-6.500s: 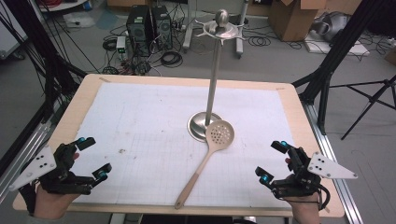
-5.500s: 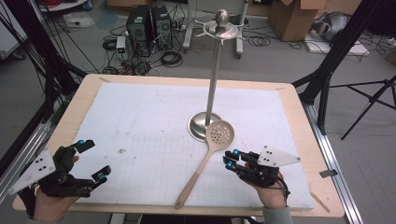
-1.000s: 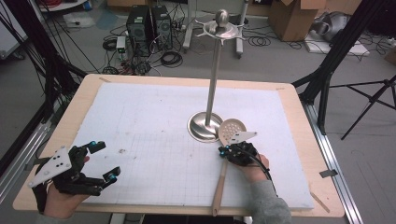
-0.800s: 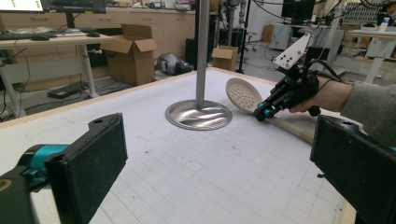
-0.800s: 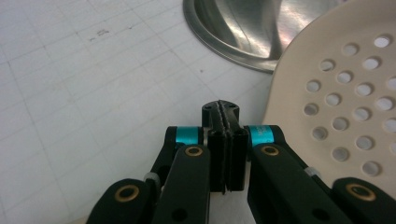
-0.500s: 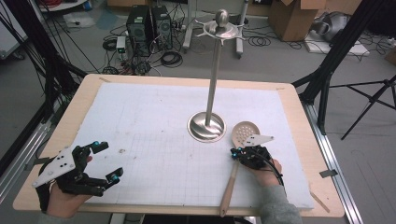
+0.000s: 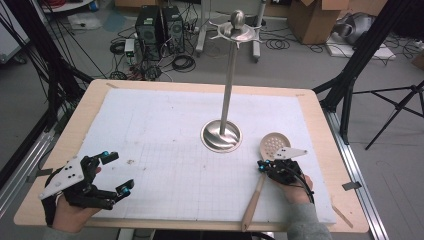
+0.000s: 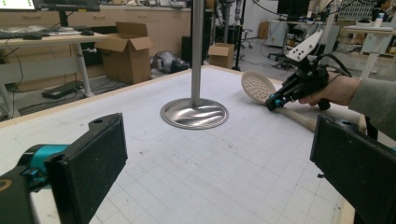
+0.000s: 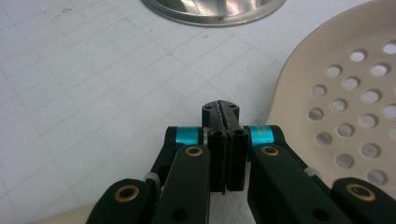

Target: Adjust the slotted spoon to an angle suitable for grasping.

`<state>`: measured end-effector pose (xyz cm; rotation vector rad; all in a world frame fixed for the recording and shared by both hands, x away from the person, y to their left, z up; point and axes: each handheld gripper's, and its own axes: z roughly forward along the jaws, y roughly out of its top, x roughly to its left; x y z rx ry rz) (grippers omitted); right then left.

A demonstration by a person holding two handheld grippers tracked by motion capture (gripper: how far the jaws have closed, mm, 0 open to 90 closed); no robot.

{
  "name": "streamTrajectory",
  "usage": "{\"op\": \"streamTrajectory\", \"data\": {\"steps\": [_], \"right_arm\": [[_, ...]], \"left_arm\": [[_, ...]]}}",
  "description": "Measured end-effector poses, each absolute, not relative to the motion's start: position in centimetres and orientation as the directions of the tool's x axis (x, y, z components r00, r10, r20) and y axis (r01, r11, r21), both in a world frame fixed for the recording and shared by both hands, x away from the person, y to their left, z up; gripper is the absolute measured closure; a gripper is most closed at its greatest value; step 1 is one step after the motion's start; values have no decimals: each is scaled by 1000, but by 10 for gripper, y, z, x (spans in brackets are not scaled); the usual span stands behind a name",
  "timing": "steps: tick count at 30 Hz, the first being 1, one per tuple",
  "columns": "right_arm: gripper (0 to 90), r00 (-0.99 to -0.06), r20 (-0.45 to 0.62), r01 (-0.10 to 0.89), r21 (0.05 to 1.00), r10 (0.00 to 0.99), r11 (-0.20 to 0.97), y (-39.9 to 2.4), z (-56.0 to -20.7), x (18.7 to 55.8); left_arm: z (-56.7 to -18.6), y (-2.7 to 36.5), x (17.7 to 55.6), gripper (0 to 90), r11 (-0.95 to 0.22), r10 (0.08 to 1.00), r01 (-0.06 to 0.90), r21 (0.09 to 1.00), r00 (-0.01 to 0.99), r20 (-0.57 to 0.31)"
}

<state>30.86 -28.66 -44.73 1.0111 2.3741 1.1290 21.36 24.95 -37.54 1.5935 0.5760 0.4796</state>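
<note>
While right tool (image 9: 225, 122) stays closed | slotted spoon (image 9: 345, 102) touching alongside | left tool (image 7: 114, 173) open

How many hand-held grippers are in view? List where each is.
2. The left hand-held gripper is near-left, jaws open; the right hand-held gripper, shut, is by the spoon.

A cream slotted spoon (image 7: 272, 147) lies flat on the white mat (image 7: 150, 130), near the table's right edge. Its round, hole-dotted bowl faces up, just right of the metal stand's base (image 7: 221, 136). Its straight wooden handle runs back to the table's near edge.
</note>
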Motion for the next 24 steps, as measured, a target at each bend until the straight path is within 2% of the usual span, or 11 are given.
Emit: {"op": "streamTrajectory", "data": {"steps": [24], "right_arm": [[900, -627, 29, 507, 774, 779, 379, -330, -447, 293]], "left_arm": [[-378, 246, 214, 42, -71, 617, 92, 993, 787, -29]]}}
